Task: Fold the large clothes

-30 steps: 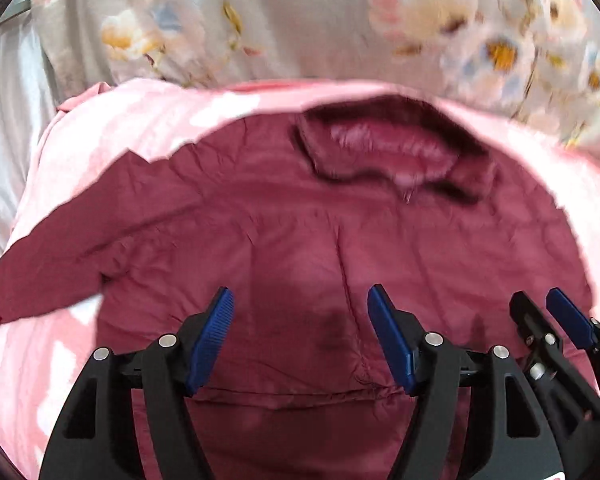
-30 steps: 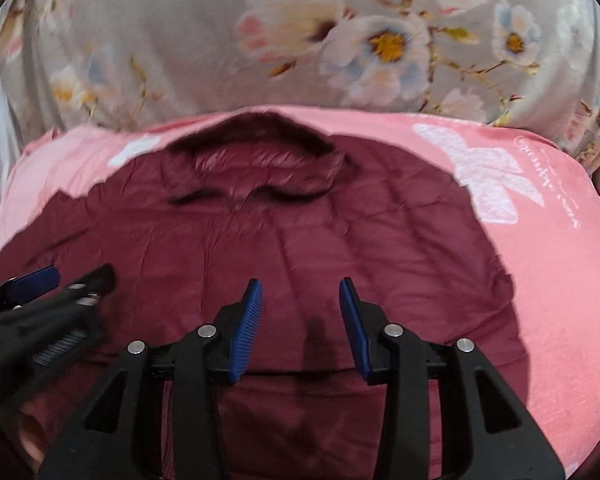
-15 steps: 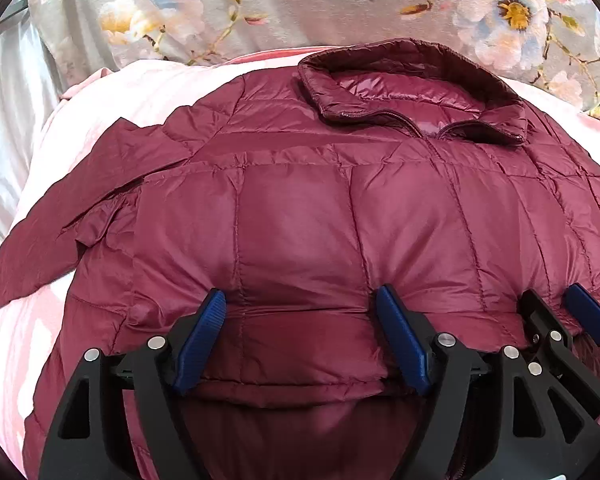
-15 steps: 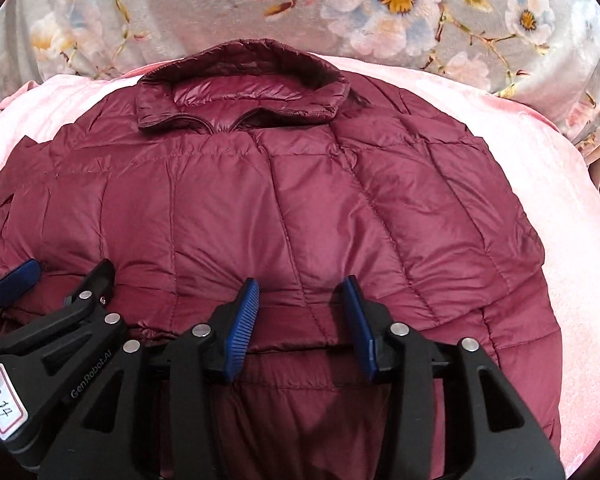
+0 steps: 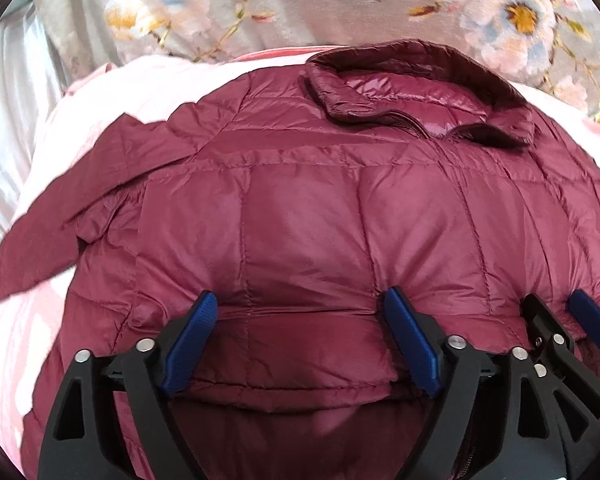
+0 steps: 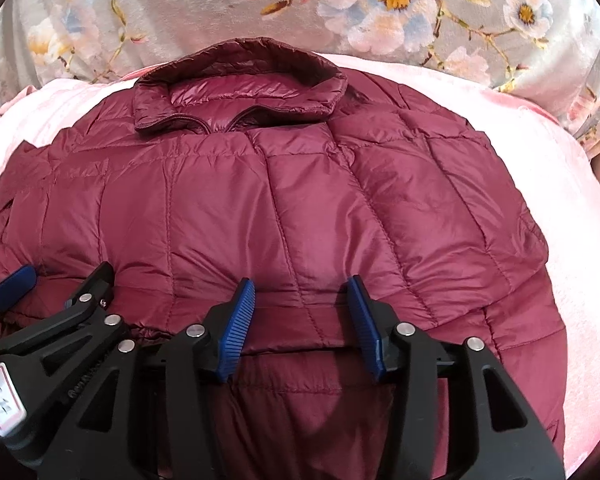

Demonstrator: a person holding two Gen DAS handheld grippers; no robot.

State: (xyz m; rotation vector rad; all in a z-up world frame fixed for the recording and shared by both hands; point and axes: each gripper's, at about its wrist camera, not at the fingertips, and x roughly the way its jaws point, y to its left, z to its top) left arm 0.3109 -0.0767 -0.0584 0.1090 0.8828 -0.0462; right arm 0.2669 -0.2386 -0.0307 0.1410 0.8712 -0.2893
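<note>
A maroon quilted jacket lies spread on a pink blanket, collar at the far end from both grippers. The left gripper has its jaws wide apart and opening, a folded edge of jacket between them, unpinched. Just beside it, the right gripper has jaws apart, opening, around the same fold. A floral cover lies beyond.

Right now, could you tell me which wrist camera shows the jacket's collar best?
The right wrist view: the collar sits near centre, whole and sharp. The left wrist view shows it off toward the right, slightly blurred.
</note>
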